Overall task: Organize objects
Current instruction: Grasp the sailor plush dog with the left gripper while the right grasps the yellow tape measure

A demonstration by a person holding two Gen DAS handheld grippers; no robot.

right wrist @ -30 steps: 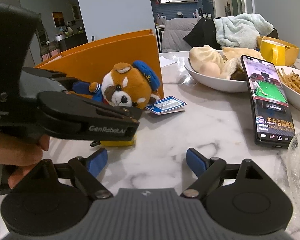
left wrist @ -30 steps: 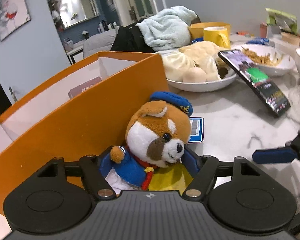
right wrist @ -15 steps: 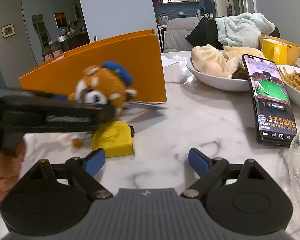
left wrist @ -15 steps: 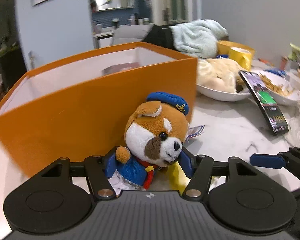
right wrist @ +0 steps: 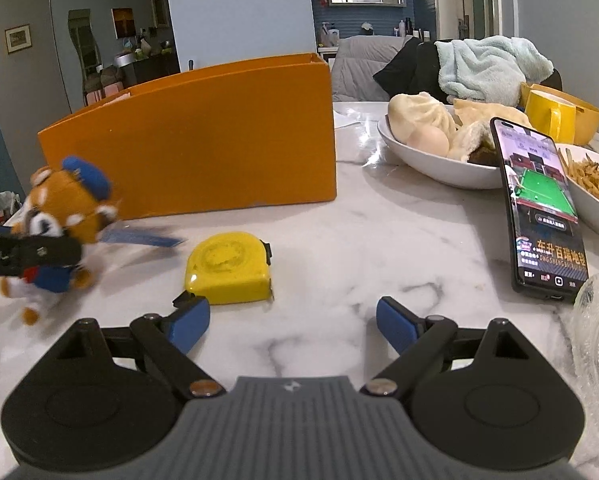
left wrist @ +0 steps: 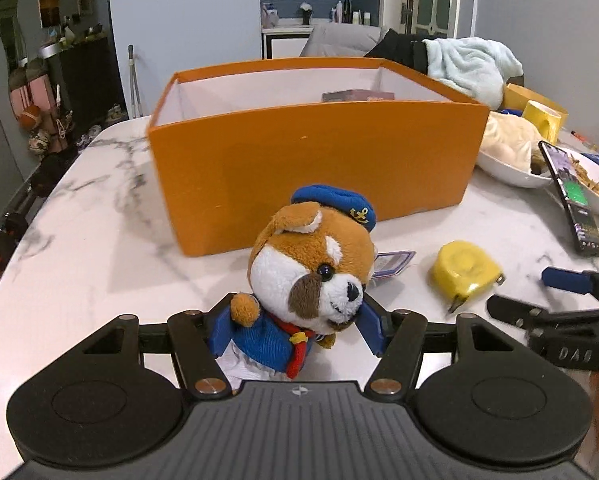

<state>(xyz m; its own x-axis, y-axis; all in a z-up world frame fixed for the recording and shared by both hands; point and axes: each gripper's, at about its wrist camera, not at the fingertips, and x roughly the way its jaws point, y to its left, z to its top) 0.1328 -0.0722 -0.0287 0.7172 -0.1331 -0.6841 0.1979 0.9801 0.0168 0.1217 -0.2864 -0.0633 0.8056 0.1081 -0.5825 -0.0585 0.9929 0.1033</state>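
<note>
Black hand-held gripper, lettering "DA"

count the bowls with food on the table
2: a white bowl of buns right of the orange box, and a bowl of fries behind the phone. Others may be out of view.

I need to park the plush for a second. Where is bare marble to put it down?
Bare marble lies left of the orange box, toward the table edge, and between the yellow tape measure and the phone. It is crowded beyond the phone, by the bowls.
</note>
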